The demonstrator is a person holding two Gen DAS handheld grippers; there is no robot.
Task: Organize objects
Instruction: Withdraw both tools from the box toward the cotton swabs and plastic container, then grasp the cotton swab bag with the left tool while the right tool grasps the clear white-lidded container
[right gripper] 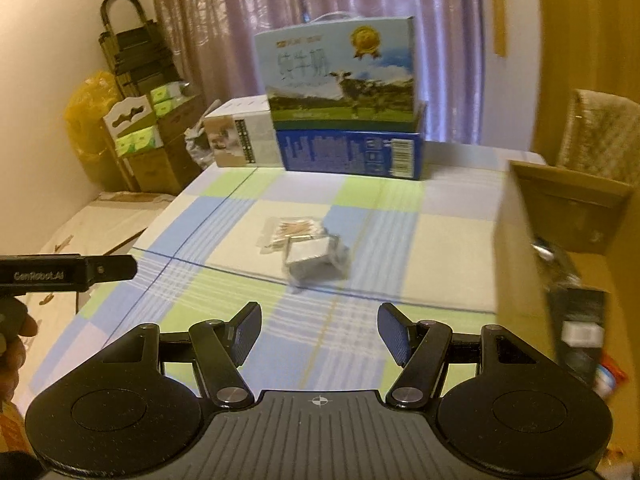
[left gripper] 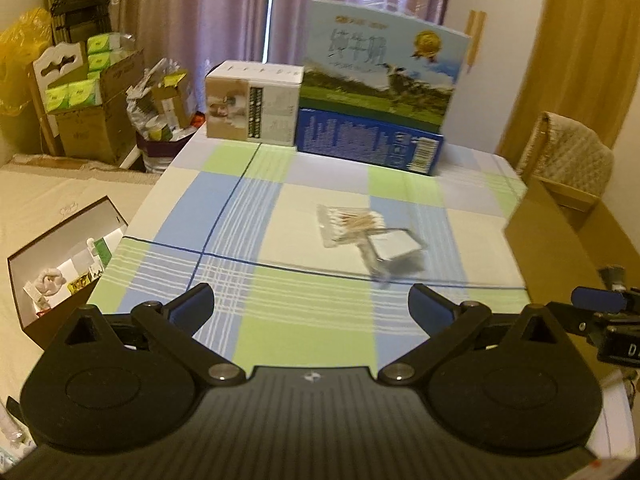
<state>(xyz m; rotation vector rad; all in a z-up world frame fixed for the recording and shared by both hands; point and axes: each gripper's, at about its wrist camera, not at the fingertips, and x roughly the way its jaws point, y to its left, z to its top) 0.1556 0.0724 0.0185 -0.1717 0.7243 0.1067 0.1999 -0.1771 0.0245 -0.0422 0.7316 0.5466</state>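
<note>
I am holding my left gripper [left gripper: 311,300] low over the near edge of the counter [left gripper: 280,216], its jaws spread wide with nothing between them. My right gripper [right gripper: 319,330] is hovering beside it, jaws also apart and empty, though set a little narrower than the left pair.

Ahead of both, near the middle of the checked cloth, a clear packet of cotton swabs [left gripper: 348,222] is lying flat, its sticks running roughly left to right across my view. Touching its near right corner, a small white-faced packet [left gripper: 396,250] is lying tilted, its long axis slanting from near left to far right; both are blurred and I cannot read any print on them.

At the far end a blue milk carton [left gripper: 380,76] with a cow, a gold medal seal and large Chinese characters is standing on a dark blue box [left gripper: 368,144] carrying small white text and a barcode. Just beside it on the left a beige and white box [left gripper: 252,104] is standing.

Off the counter's left side an open brown box [left gripper: 64,268] is holding small white and green items. On my right an open cardboard box [right gripper: 524,248] is showing a dark item inside. The side of my left tool reads "GenRobot.AI" in the right wrist view.
</note>
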